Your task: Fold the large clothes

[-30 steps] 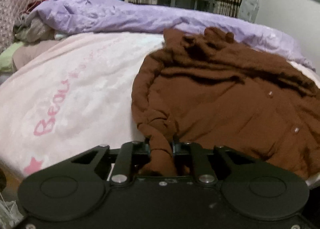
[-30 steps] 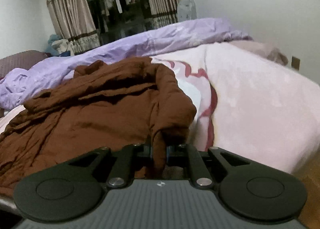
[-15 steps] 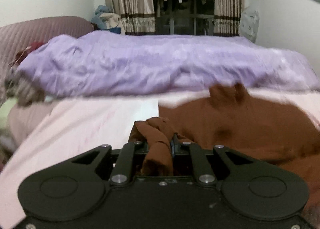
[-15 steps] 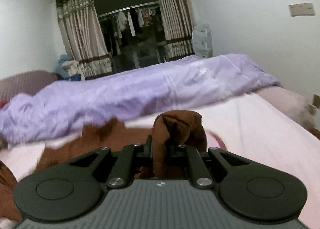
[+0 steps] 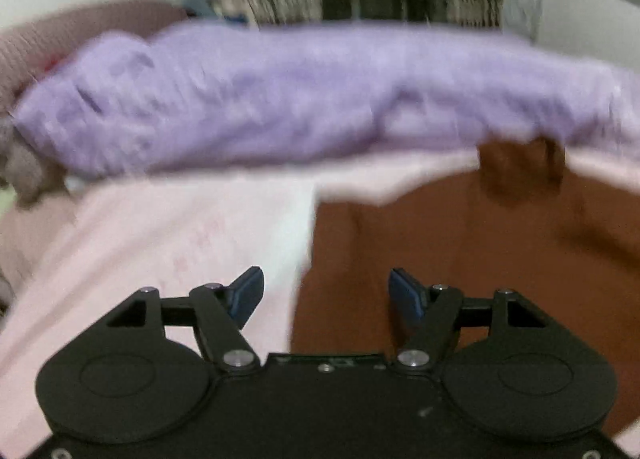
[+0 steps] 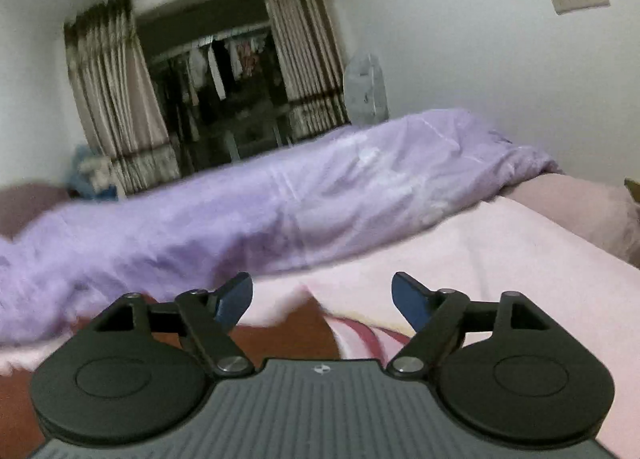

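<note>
Brown garment (image 5: 460, 259) lay spread on the pink blanket (image 5: 140, 243) of the bed, filling the right half of the left wrist view. Its straight left edge ran from beneath the left gripper (image 5: 326, 291) away toward the purple duvet (image 5: 300, 99), and a darker bunched part at the far end sat close against that duvet. The picture was blurred, so I could not tell which end was the collar. The left gripper's jaws stood wide apart with nothing between them; the garment's edge passed under the gap, nearer the right-hand blue fingertip (image 5: 404, 291).

In the right wrist view the right gripper (image 6: 322, 295) was likewise spread wide and held nothing. The garment (image 6: 280, 331) showed only low at the left, below and behind the fingers, with a corner reaching up under the gap. Pink blanket (image 6: 500, 259) lay ahead, and the duvet (image 6: 280, 211) crossed the bed beyond it, before striped curtains (image 6: 116, 111).
</note>
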Available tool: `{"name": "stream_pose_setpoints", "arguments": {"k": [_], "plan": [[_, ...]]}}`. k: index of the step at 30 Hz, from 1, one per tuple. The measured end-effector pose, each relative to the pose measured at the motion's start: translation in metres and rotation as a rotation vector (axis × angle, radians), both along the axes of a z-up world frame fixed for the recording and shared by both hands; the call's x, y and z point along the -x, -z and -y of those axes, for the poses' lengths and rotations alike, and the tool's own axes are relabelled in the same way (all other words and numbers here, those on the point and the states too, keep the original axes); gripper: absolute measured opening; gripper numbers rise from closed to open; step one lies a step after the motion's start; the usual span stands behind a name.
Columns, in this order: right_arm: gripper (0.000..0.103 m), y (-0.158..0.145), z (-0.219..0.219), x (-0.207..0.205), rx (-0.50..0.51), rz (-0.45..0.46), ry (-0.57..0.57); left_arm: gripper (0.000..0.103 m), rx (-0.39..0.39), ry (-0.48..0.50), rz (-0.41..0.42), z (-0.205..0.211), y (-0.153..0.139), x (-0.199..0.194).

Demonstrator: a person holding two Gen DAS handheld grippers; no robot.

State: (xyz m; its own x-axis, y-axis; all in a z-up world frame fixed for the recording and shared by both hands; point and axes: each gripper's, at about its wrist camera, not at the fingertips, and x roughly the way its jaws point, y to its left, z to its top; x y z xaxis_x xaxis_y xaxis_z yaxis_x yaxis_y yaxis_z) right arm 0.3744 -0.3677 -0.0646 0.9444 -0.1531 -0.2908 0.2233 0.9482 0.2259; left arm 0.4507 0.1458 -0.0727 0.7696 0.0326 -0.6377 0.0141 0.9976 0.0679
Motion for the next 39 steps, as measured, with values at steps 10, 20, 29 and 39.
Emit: {"name": "stream_pose_setpoints", "arguments": {"k": [10,20,29,39], "plan": [[0.022,0.037,0.010,-0.035,-0.168,-0.169,-0.160,0.012,0.027,0.093,0.009,0.010,0.021,-0.010],[0.005,-0.031,-0.032,-0.021,0.057,0.098,-0.019,0.008,0.025,0.001,0.341,0.011,-0.054,0.003],[0.006,0.054,-0.046,-0.120,0.142,-0.343,0.032,0.018,0.077,-0.047,0.053,0.008,0.051,-0.077],[0.070,0.000,-0.025,-0.041,0.190,-0.256,0.150,0.103,0.070,-0.115,0.068,-0.030,-0.004,-0.007]]}}
